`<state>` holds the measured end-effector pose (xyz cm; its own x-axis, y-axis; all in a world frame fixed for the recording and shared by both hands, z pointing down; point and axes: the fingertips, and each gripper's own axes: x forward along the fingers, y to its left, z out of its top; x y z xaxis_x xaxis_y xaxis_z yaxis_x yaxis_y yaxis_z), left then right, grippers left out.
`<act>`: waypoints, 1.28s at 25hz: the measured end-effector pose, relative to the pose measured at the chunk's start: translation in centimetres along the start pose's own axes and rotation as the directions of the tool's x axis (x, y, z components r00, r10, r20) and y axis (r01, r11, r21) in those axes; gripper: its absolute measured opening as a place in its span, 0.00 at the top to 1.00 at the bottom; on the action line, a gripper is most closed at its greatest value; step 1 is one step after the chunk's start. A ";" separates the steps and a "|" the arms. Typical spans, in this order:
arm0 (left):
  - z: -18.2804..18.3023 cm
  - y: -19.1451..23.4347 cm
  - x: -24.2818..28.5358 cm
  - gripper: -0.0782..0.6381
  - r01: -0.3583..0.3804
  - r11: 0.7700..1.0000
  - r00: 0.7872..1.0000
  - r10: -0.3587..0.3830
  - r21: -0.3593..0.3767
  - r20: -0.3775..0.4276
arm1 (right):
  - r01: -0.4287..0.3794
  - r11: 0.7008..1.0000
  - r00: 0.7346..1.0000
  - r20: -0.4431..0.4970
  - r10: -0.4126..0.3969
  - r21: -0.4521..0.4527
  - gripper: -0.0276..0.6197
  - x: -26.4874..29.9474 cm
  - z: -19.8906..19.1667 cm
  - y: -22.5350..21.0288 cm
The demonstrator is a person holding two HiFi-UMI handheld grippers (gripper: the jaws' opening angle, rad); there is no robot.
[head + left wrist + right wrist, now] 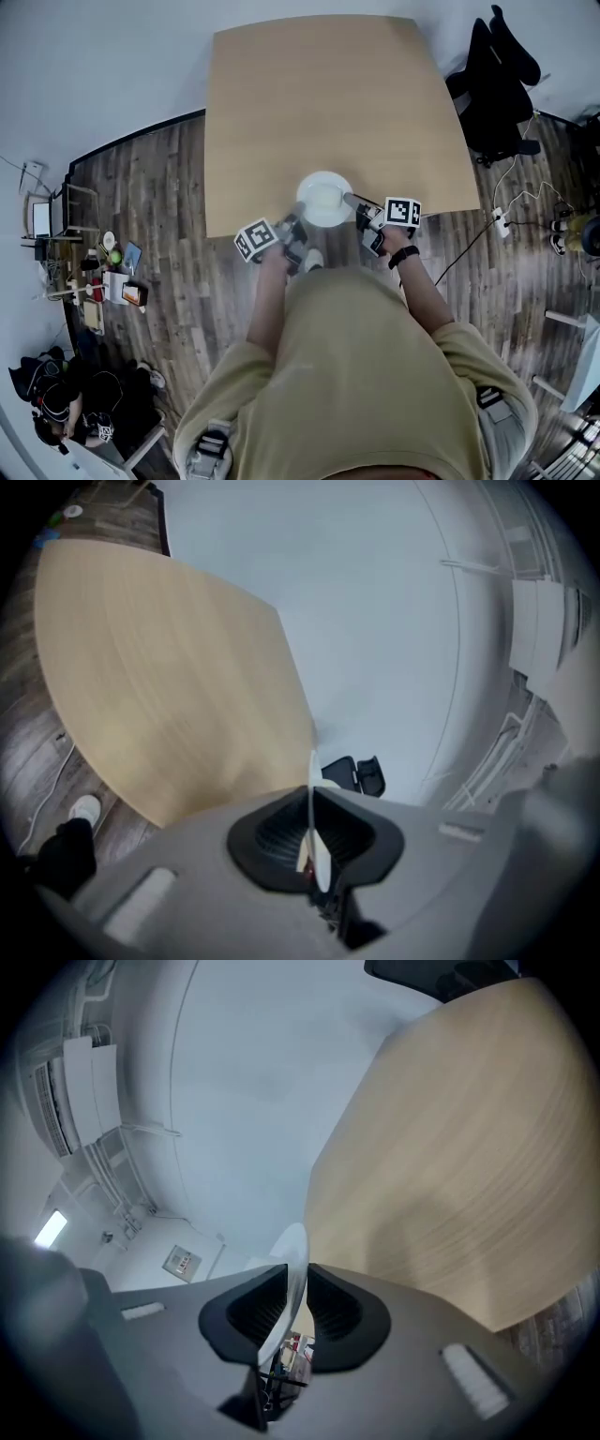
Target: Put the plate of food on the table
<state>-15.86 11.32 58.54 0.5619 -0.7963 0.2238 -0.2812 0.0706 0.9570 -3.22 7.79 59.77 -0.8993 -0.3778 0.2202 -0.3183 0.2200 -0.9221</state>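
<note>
Plate of food [324, 199]: held by its rim at two opposite points, one gripper on each side.

Left gripper [312, 841]: jaws closed on the plate. The thin white rim stands edge-on between the ribbed black pads [277, 832], with no gap visible on either side.

Right gripper [292, 1312]: the rim is likewise clamped between the two pads. Both pads meet it near their tips, and a narrow slit shows lower down on the table side. This reads as a grip, though a lighter one than the left.

Reason for the hold: both grippers approach from the sides and lie close to level, so each pair of jaws bites across the rim's thickness. Holding it on both sides probably keeps the shallow plate flat so that its contents do not slide.

Position: the plate is over the near edge of the table [319, 94], directly in front of the person. No view shows whether its underside rests on the tabletop.

Appearance: round, white and shallow, with a paler cream patch at the centre. The food is too small to identify.

Surroundings: the tabletop is light wood, and dark plank floor [169, 187] surrounds it.
</note>
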 end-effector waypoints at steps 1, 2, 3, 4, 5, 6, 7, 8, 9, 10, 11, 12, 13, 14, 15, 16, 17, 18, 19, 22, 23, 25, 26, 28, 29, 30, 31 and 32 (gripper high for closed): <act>0.8 0.2 0.3 0.87 -0.004 1.000 1.000 0.004 0.005 -0.007 | 0.013 1.000 1.000 0.008 -0.012 -0.001 0.86 0.7 0.3 -0.1; 1.4 0.4 0.6 0.87 -0.010 1.000 1.000 0.010 0.010 -0.016 | 0.024 1.000 1.000 0.018 -0.024 -0.003 0.86 1.3 0.7 -0.2; 2.0 0.6 1.0 0.87 -0.019 1.000 0.999 0.020 0.016 -0.027 | 0.032 0.999 0.999 0.031 -0.032 -0.001 0.86 1.8 1.1 -0.4; 2.5 0.8 1.5 0.87 -0.031 0.999 0.999 0.032 0.024 -0.038 | 0.037 0.999 0.998 0.047 -0.038 0.004 0.86 2.2 1.6 -0.5; 3.1 1.1 2.1 0.87 -0.044 0.998 0.998 0.045 0.033 -0.049 | 0.041 0.999 0.997 0.064 -0.042 0.013 0.86 2.7 2.4 -0.7; 3.6 1.3 2.8 0.87 -0.055 0.998 0.997 0.058 0.039 -0.059 | 0.046 0.999 0.996 0.079 -0.047 0.022 0.86 3.0 3.1 -0.9; 3.9 1.5 3.6 0.87 -0.063 0.997 0.995 0.066 0.039 -0.069 | 0.053 0.998 0.995 0.088 -0.055 0.027 0.86 3.2 3.8 -1.2; 4.0 1.5 4.3 0.87 -0.064 0.997 0.995 0.067 0.037 -0.079 | 0.063 0.998 0.994 0.091 -0.065 0.026 0.86 3.2 4.4 -1.6; 4.0 1.5 5.1 0.87 -0.061 0.997 0.994 0.064 0.038 -0.091 | 0.074 0.997 0.993 0.089 -0.075 0.016 0.86 3.2 5.0 -2.1; 4.1 1.5 6.0 0.87 -0.056 0.998 0.993 0.060 0.042 -0.102 | 0.083 0.997 0.993 0.086 -0.082 -0.002 0.86 3.1 5.5 -2.7; 4.3 1.5 6.9 0.87 -0.051 0.998 0.992 0.056 0.049 -0.110 | 0.091 0.996 0.993 0.081 -0.089 -0.023 0.87 3.1 6.2 -3.4; 4.7 1.4 8.0 0.87 -0.048 0.997 0.992 0.053 0.053 -0.112 | 0.097 0.995 0.993 0.074 -0.094 -0.037 0.87 3.3 6.9 -4.1; 5.4 1.4 9.2 0.87 -0.047 0.997 0.993 0.053 0.055 -0.107 | 0.100 0.994 0.993 0.068 -0.098 -0.040 0.87 3.6 7.8 -4.7; 6.1 1.4 10.4 0.87 -0.051 0.997 0.993 0.057 0.056 -0.100 | 0.103 0.994 0.993 0.063 -0.101 -0.034 0.87 4.0 8.9 -5.3; 6.9 1.4 11.6 0.87 -0.061 0.996 0.993 0.066 0.060 -0.095 | 0.107 0.994 0.993 0.060 -0.105 -0.026 0.87 4.5 10.1 -5.8; 7.6 1.4 12.7 0.87 -0.073 0.995 0.993 0.080 0.069 -0.091 | 0.110 0.994 0.992 0.056 -0.109 -0.021 0.87 4.9 11.3 -6.2; 8.2 1.4 13.7 0.87 -0.087 0.993 0.992 0.094 0.080 -0.089 | 0.113 0.993 0.992 0.051 -0.112 -0.019 0.87 5.3 12.4 -6.5; 8.9 1.4 14.7 0.87 -0.097 0.991 0.991 0.105 0.089 -0.086 | 0.115 0.993 0.992 0.046 -0.114 -0.017 0.87 5.7 13.5 -6.8; 9.6 1.4 15.7 0.87 -0.105 0.990 0.990 0.112 0.093 -0.082 | 0.115 0.993 0.993 0.041 -0.114 -0.016 0.87 6.1 14.6 -7.1; 11.8 1.4 18.9 0.87 -0.126 0.988 0.989 0.132 0.092 -0.064 | 0.114 0.993 0.992 0.047 -0.114 -0.002 0.87 7.5 18.2 -7.9; 12.5 1.3 20.0 0.87 -0.134 0.986 0.988 0.140 0.097 -0.059 | 0.113 0.994 0.992 0.054 -0.113 0.005 0.87 7.9 19.5 -8.3; 13.9 1.2 22.2 0.86 -0.148 0.983 0.987 0.154 0.111 -0.053 | 0.111 0.994 0.992 0.064 -0.111 0.015 0.87 8.8 22.0 -9.0; 14.6 1.1 23.3 0.86 -0.151 0.982 0.986 0.158 0.117 -0.053 | 0.112 0.994 0.991 0.065 -0.113 0.016 0.87 9.3 23.2 -9.5; 16.1 1.0 25.6 0.86 -0.158 0.980 0.984 0.167 0.122 -0.061 | 0.122 0.992 0.991 0.059 -0.122 0.004 0.87 10.4 25.6 -10.5; 16.9 1.1 26.7 0.86 -0.165 0.979 0.983 0.174 0.122 -0.066 | 0.129 0.992 0.990 0.054 -0.129 -0.006 0.87 11.0 26.8 -11.0; 17.8 1.2 27.8 0.86 -0.173 0.977 0.981 0.182 0.123 -0.067 | 0.136 0.991 0.989 0.052 -0.135 -0.015 0.87 11.6 28.0 -11.4; 18.7 1.3 29.0 0.86 -0.179 0.976 0.980 0.188 0.127 -0.065 | 0.140 0.990 0.989 0.054 -0.139 -0.020 0.86 12.3 29.2 -11.9; 19.6 1.3 30.2 0.86 -0.183 0.974 0.979 0.193 0.133 -0.060 | 0.142 0.990 0.988 0.063 -0.140 -0.017 0.86 12.9 30.5 -12.3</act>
<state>-14.47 -24.45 62.90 0.5429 -0.7304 0.4145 -0.4802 0.1350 0.8667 -1.69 -27.23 64.28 -0.8250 -0.4611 0.3268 -0.4475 0.1799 -0.8760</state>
